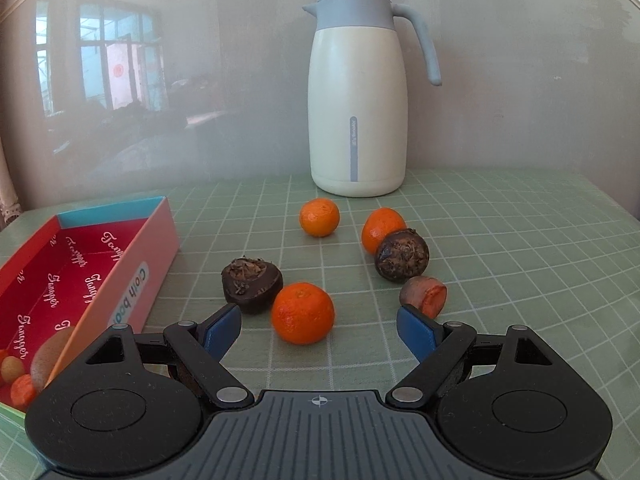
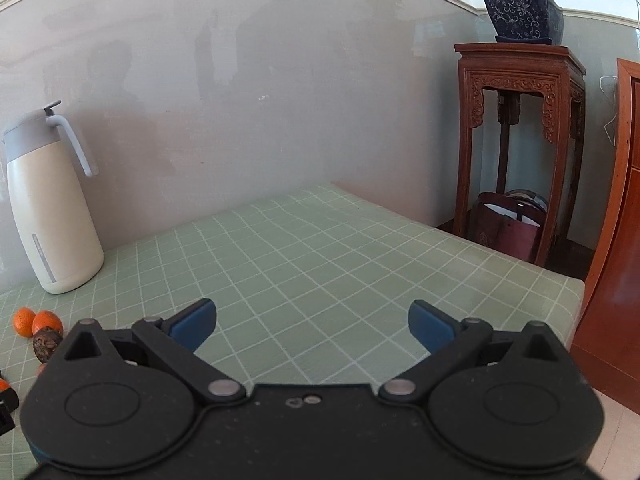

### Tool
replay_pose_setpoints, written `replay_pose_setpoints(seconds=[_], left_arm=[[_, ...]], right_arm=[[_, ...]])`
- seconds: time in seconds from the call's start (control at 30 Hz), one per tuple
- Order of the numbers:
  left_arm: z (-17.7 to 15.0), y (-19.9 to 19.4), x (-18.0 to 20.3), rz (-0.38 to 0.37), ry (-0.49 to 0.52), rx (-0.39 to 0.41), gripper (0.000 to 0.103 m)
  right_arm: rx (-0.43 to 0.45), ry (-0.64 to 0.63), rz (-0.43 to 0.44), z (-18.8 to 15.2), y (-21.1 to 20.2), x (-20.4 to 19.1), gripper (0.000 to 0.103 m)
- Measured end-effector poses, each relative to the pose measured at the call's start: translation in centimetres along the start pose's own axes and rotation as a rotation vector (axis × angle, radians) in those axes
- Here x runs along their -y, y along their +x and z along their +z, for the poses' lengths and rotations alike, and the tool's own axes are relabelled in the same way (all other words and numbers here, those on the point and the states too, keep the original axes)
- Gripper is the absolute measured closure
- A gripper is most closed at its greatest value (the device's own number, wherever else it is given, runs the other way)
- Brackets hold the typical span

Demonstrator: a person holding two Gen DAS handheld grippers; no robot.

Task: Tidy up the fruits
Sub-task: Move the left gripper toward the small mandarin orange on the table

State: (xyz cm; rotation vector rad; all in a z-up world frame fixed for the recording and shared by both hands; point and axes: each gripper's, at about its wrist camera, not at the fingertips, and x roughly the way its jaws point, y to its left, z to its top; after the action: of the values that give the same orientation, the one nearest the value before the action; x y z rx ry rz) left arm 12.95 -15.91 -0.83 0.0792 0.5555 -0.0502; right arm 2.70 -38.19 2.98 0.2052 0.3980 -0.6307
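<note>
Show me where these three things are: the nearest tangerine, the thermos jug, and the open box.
nearest tangerine (image 1: 303, 313), left wrist view, middle of its peel.
thermos jug (image 1: 357, 112), left wrist view, middle of its cream body.
open box (image 1: 132, 280), left wrist view, its pink outer side wall.

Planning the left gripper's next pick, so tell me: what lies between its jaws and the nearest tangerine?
Nothing: in the left wrist view only bare checked tablecloth separates the open left gripper from the nearest tangerine.

Left gripper at lower centre of frame, jaws spread wide. Right gripper at lower centre, likewise wide apart.
</note>
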Motion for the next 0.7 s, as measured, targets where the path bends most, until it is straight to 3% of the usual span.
replay_pose_setpoints(seconds=[0.4, 0.5, 0.63, 0.7], left_arm=[[0.1, 2.2, 0.2, 0.024, -0.053, -0.039, 0.020], [0.0, 2.6, 0.3, 0.019, -0.049, -0.054, 0.033], [-0.2, 3.2, 0.1, 0.020, -0.069, -0.084, 0.037], [-0.2, 3.3, 0.0, 0.018, -0.074, -0.085, 0.044]], right_arm=[[-0.002, 0.011, 0.007, 0.3, 0.1, 0.3, 0.000], [-0.006, 0.010, 0.011, 0.3, 0.1, 0.3, 0.000], [-0.008, 0.014, 0.017, 0.3, 0.2, 0.4, 0.000], [-0.006, 0.010, 0.015, 0.3, 0.2, 0.3, 0.000]])
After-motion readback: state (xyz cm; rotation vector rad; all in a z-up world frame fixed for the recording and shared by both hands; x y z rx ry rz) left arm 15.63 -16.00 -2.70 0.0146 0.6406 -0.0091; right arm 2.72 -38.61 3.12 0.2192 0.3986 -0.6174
